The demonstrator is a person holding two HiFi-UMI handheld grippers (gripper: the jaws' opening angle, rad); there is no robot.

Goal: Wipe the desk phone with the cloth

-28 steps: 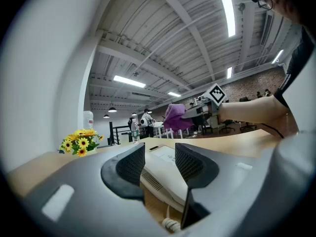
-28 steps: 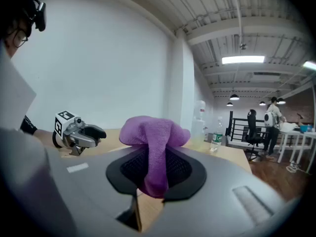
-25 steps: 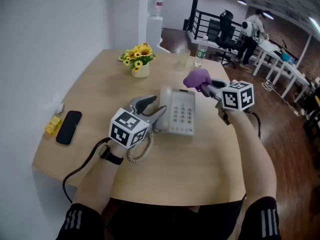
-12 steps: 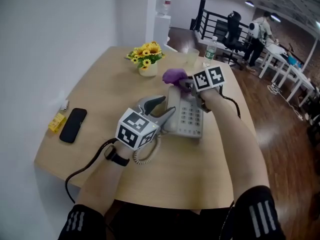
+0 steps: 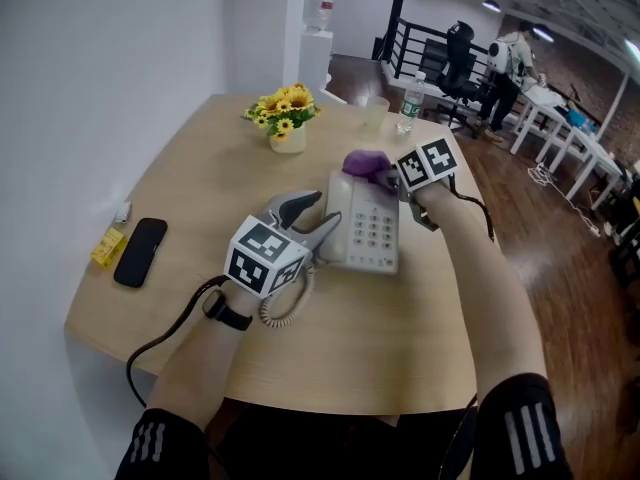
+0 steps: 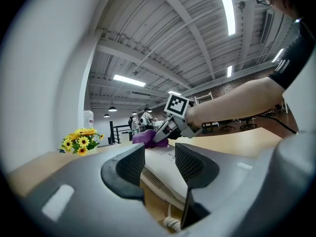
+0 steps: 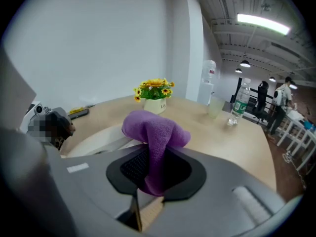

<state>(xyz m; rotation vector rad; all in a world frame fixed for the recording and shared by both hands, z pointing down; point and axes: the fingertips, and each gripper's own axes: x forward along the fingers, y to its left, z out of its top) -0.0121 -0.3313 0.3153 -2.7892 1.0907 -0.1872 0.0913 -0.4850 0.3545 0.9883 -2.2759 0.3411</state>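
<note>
Head view first. The white push-button desk phone (image 5: pixel 365 230) sits flat in the middle of the light wooden table (image 5: pixel 200 183). The left gripper (image 5: pixel 313 220) comes in at the phone's left edge with its two fingers spread. One tip is up by the handset side, the other is right at the edge, and I can't tell if either actually touches. The right gripper (image 5: pixel 388 176) is over the phone's far end with the purple terry cloth (image 5: pixel 364 163) bunched at its tip, sitting on or just above the top of the phone. A coiled white cord (image 5: pixel 281 311) loops out near the left gripper's marker cube. Well off to the left lie a black smartphone (image 5: pixel 139 252) and a small yellow box (image 5: pixel 106 249), just beside each other. At the far end of the table there's a white pot of yellow sunflowers (image 5: pixel 280 120) and a clear plastic water bottle (image 5: pixel 408 102).

Left gripper view: the fingers are clearly apart, with the phone's white body (image 6: pixel 160 168) showing through the gap and nothing clamped. Past them you can see the right gripper (image 6: pixel 159 135) pressing the cloth (image 6: pixel 143 138) down at the far end of the phone.

Right gripper view: the fingers are pinched tight on a fold of the cloth (image 7: pixel 154 135). The rest puffs up above the pads, with the phone's white casing (image 7: pixel 98 139) just beyond it.
</note>
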